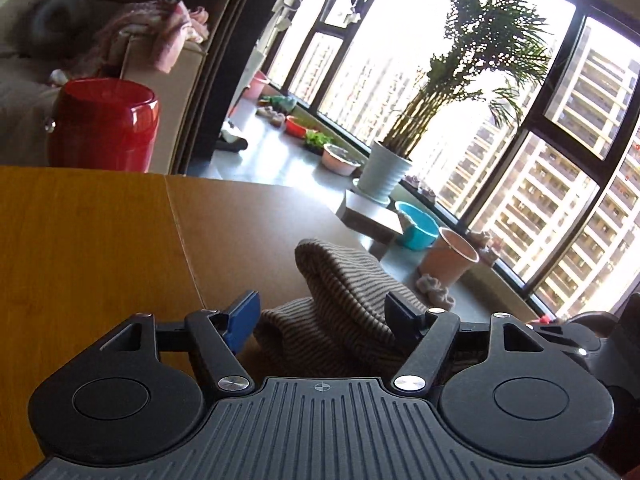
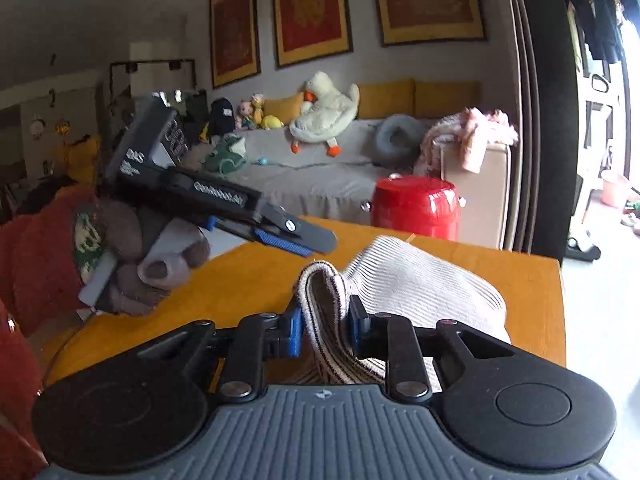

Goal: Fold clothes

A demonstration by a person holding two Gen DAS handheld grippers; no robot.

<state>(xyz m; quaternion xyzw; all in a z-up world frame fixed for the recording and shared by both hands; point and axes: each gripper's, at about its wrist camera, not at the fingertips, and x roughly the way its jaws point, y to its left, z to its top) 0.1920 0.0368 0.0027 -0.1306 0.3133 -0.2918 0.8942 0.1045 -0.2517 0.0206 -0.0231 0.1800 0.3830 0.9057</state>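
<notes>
A striped beige-and-brown knit garment (image 1: 340, 304) lies bunched on the wooden table (image 1: 100, 240). My left gripper (image 1: 320, 320) is open, its blue pads wide apart on either side of the cloth. In the right wrist view the garment (image 2: 420, 280) shows pale and ribbed, with a folded edge standing up. My right gripper (image 2: 324, 328) is shut on that folded edge. The left gripper (image 2: 288, 236) also shows there, held by a gloved hand above the table to the left.
A red glossy stool (image 2: 416, 208) stands behind the table's far edge. A sofa (image 2: 320, 168) with plush toys lies beyond. The table's right edge (image 2: 560, 312) drops to the floor. Plant pots and bowls (image 1: 384, 172) line the window ledge.
</notes>
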